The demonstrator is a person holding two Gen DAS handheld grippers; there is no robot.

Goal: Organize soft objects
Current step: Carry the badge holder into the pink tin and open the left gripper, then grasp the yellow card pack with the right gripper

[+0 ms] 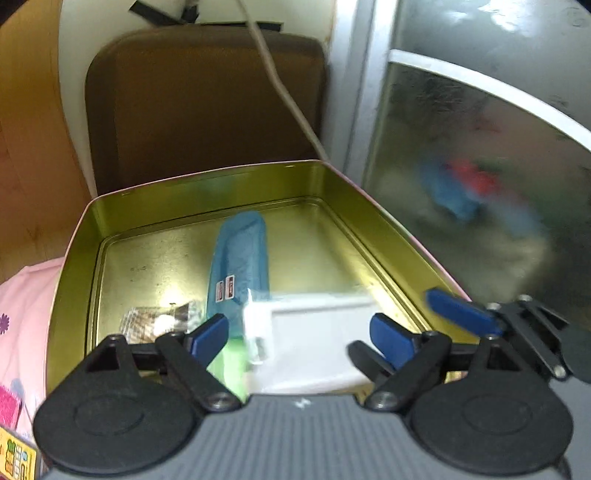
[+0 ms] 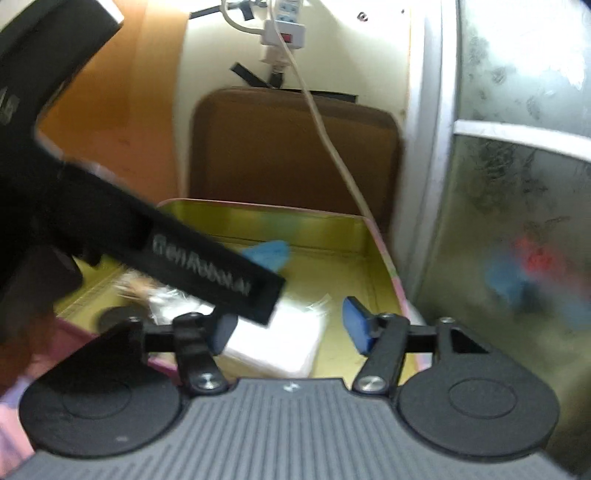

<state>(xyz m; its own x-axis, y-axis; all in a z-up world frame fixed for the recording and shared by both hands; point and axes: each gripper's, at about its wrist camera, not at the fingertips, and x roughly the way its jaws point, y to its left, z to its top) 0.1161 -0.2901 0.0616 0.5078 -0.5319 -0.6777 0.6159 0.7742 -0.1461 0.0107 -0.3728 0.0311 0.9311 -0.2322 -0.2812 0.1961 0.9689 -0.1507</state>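
Note:
An open gold tin (image 1: 207, 184) holds a blue soft pack (image 1: 242, 258), a white tissue pack (image 1: 314, 339), a small clear wrapped item (image 1: 159, 321) and something green (image 1: 229, 365) at the near edge. My left gripper (image 1: 299, 332) is open over the tin's near edge, straddling the white pack. The right gripper's blue finger (image 1: 461, 312) shows at the tin's right rim. In the right wrist view my right gripper (image 2: 290, 328) is open above the white pack (image 2: 280, 343); the blue pack (image 2: 269, 253) lies beyond. The left gripper's black body (image 2: 184, 258) crosses that view.
A brown cushioned panel (image 1: 207, 103) stands behind the tin, with a white cable (image 1: 280, 88) running down it from a power strip (image 2: 284, 26). A metal-framed frosted panel (image 1: 480, 166) is on the right. Pink cloth (image 1: 26, 314) lies to the left, wood beyond.

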